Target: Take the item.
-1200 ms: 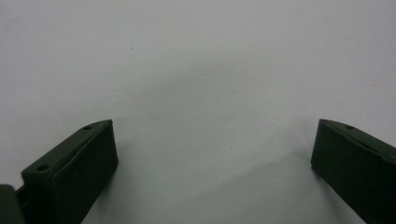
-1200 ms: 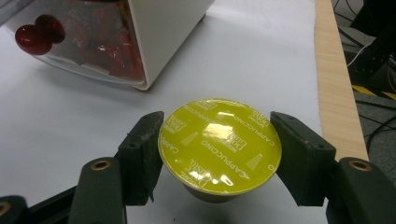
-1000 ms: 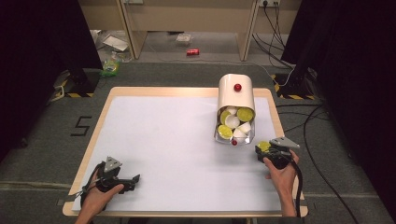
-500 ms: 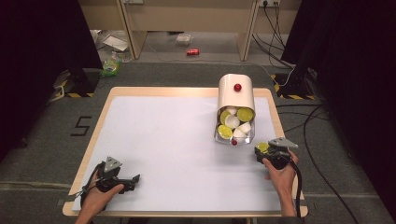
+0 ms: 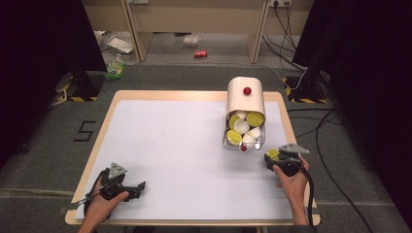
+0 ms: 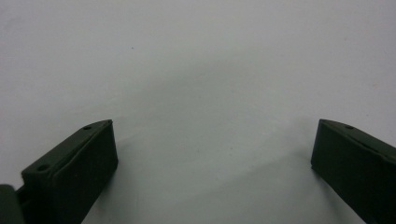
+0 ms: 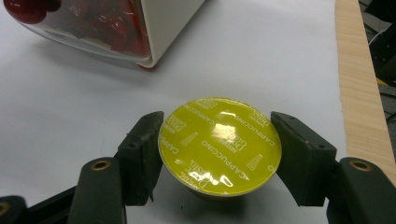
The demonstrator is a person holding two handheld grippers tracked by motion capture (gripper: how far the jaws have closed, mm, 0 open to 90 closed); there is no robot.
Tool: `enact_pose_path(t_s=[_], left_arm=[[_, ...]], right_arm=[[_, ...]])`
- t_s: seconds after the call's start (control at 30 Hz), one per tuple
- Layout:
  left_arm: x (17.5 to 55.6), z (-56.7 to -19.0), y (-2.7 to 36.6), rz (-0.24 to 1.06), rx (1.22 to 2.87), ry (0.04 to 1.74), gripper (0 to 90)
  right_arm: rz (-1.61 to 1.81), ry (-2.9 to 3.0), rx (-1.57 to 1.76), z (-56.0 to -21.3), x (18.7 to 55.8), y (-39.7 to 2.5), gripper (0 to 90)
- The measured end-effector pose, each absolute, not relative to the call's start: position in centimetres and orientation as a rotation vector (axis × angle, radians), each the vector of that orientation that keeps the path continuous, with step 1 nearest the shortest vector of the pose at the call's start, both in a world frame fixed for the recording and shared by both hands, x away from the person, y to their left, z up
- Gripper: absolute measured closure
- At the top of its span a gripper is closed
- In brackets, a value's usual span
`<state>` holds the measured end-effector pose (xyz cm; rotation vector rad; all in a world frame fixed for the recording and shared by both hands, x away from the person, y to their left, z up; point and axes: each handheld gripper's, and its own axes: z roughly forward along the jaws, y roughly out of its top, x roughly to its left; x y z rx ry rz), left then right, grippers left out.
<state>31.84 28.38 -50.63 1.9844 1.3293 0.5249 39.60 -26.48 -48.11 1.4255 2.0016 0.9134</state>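
My right gripper [image 7: 217, 140] is shut on a coffee capsule [image 7: 219, 145] with a yellow foil lid printed "Cappuccino"; both jaws press its rim just above the white table. In the high view that gripper [image 5: 273, 156] and the capsule [image 5: 273, 154] sit near the table's right edge, just below a cream container [image 5: 246, 111] lying on its side, full of several yellow and white capsules. My left gripper [image 5: 138, 186] rests at the front left corner, open, with bare table between its jaws [image 6: 215, 158].
The container's clear front with a red knob [image 7: 28, 9] lies close to the upper left of the held capsule. The wooden table edge [image 7: 362, 93] runs just to the right. Cables [image 5: 320, 131] lie on the floor beyond the right side.
The right gripper with the capsule has shifted very slightly; the left gripper has stayed still.
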Motion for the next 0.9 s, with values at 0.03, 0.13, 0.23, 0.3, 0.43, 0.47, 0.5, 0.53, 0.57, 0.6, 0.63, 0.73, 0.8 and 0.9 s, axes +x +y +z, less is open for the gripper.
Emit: enact_pose_path(t_s=[0.03, 0.13, 0.23, 0.3, 0.43, 0.47, 0.5, 0.53, 0.57, 0.6, 0.63, 0.73, 0.8, 0.9], left_arm=[[31.8, -50.6, 28.4, 0.525, 1.984, 1.330, 0.0], [31.8, -50.6, 28.4, 0.525, 1.985, 1.329, 0.0], [31.8, -50.6, 28.4, 0.525, 1.984, 1.329, 0.0], [31.8, -50.6, 28.4, 0.525, 1.984, 1.330, 0.0], [31.8, -50.6, 28.4, 0.525, 1.984, 1.330, 0.0], [31.8, -50.6, 28.4, 0.525, 1.984, 1.329, 0.0], [31.8, -50.6, 28.4, 0.525, 1.985, 1.329, 0.0], [31.8, -50.6, 28.4, 0.525, 1.984, 1.329, 0.0], [31.8, -50.6, 28.4, 0.525, 1.985, 1.329, 0.0], [31.8, -50.6, 28.4, 0.525, 1.984, 1.330, 0.0], [31.8, -50.6, 28.4, 0.525, 1.984, 1.330, 0.0], [31.8, -50.6, 28.4, 0.525, 1.984, 1.330, 0.0], [31.8, -50.6, 28.4, 0.525, 1.984, 1.330, 0.0], [31.8, -50.6, 28.4, 0.525, 1.984, 1.330, 0.0]], right_arm=[[0.913, 2.002, 1.425, -48.1, 39.6, -26.5, 37.8], [0.915, 2.000, 1.433, -48.1, 39.6, -26.5, 37.7], [0.918, 1.998, 1.438, -48.1, 39.6, -26.5, 36.9], [0.917, 1.998, 1.445, -48.1, 39.6, -26.5, 35.5], [0.928, 1.991, 1.452, -48.1, 39.6, -26.4, 33.6], [0.931, 1.991, 1.452, -48.1, 39.6, -26.4, 33.2], [0.930, 1.992, 1.444, -48.0, 39.6, -26.5, 32.9], [0.931, 1.991, 1.442, -48.0, 39.6, -26.5, 32.7], [0.930, 1.990, 1.442, -48.0, 39.6, -26.5, 32.5], [0.933, 1.991, 1.442, -47.9, 39.6, -26.5, 32.1], [0.935, 1.987, 1.443, -47.8, 39.5, -26.5, 31.9], [0.946, 1.977, 1.439, -47.6, 39.5, -26.6, 31.7], [0.955, 1.972, 1.439, -47.3, 39.4, -26.6, 31.6], [0.962, 1.964, 1.431, -47.0, 39.3, -26.7, 31.5]])
